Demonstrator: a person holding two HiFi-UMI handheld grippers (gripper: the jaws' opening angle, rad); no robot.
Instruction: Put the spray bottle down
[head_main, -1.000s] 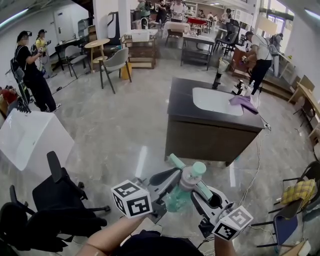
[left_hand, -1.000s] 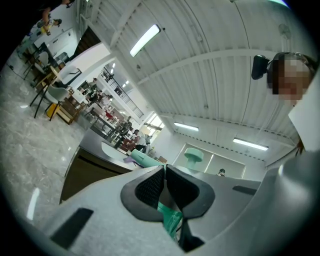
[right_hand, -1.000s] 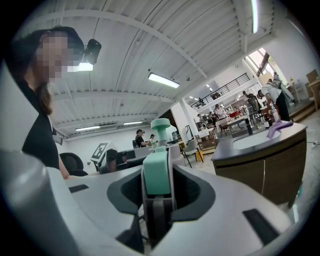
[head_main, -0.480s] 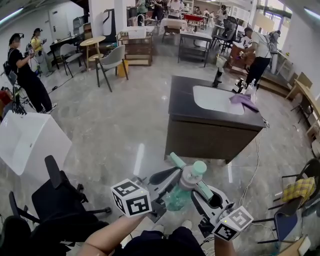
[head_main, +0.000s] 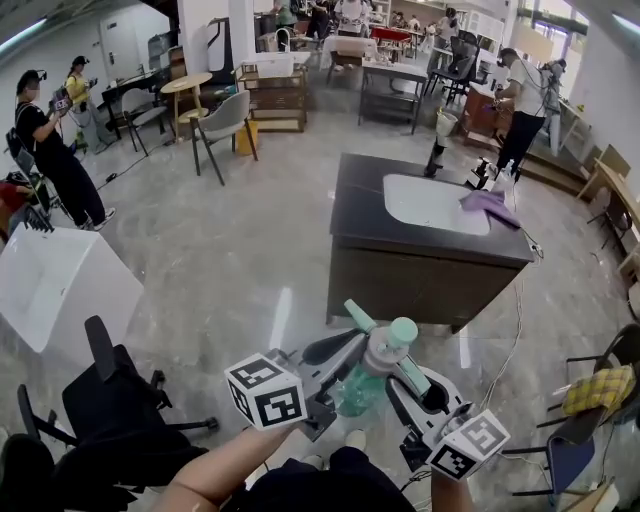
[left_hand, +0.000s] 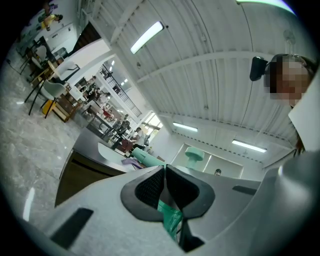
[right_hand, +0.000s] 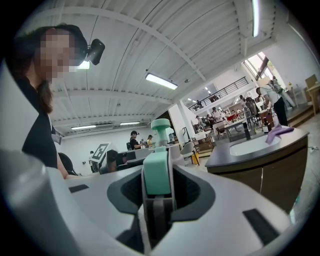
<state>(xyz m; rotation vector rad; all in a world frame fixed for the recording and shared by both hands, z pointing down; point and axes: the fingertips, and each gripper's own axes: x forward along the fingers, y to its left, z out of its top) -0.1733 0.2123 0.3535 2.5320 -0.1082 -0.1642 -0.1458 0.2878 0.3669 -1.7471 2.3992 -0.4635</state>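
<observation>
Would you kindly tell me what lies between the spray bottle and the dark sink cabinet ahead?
Nothing but bare grey floor separates the spray bottle from the sink cabinet, as the head view shows.

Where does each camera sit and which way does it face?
Head view: on the person's head, facing steeply down at floor and cabinet; forearm, left claw, right claw show.
Left gripper view: on left claw, along its jaws toward cabinet; person's head at right.
Right gripper view: on right claw, likewise; head at left.
All share spray bottle, cabinet.
</observation>
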